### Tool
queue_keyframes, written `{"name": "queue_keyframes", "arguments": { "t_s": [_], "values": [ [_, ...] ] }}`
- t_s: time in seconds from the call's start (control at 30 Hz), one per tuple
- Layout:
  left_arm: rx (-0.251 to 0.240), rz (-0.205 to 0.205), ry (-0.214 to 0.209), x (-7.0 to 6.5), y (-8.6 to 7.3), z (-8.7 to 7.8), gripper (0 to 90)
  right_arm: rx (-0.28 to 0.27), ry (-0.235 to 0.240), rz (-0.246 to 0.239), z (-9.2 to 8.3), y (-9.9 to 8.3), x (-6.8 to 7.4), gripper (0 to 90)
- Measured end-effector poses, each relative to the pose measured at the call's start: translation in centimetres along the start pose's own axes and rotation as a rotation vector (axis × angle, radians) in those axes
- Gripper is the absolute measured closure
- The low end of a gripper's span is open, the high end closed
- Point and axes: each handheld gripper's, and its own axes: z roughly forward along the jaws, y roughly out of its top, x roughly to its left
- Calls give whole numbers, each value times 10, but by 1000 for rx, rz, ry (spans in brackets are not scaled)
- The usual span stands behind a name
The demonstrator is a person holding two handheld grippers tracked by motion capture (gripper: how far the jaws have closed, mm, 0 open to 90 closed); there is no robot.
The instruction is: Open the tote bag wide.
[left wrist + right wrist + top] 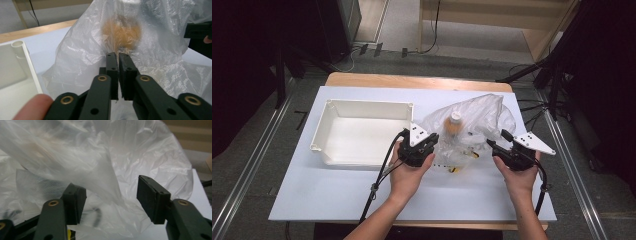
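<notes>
Left gripper [117, 55]: jaws pressed together, thin fold of clear plastic bag [82, 50] pinched.
Right gripper [111, 195]: jaws spread, bag film draped betw. them, not clamped.
White bin [362, 131]: seen left of bag.

Both forearms come in from below, each hand wrapped around its gripper from underneath. The left gripper [117, 56] has its fingers [111, 72] pressed together with a thin fold of clear film pinched between them. The right gripper [112, 195] has its fingers [152, 198] standing well apart, film lying loose between them.
</notes>
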Motion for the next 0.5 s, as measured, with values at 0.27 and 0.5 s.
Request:
{"name": "queue_keyframes", "arguments": {
  "t_s": [0.27,0.5],
  "values": [
    [-8,-17,-7,7,5,-1,900,-101,10,-26,-19,26,10,274],
    [-7,-22,-8,10,6,2,900,-111,34,-68,-13,49,22,231]
  ]
}}
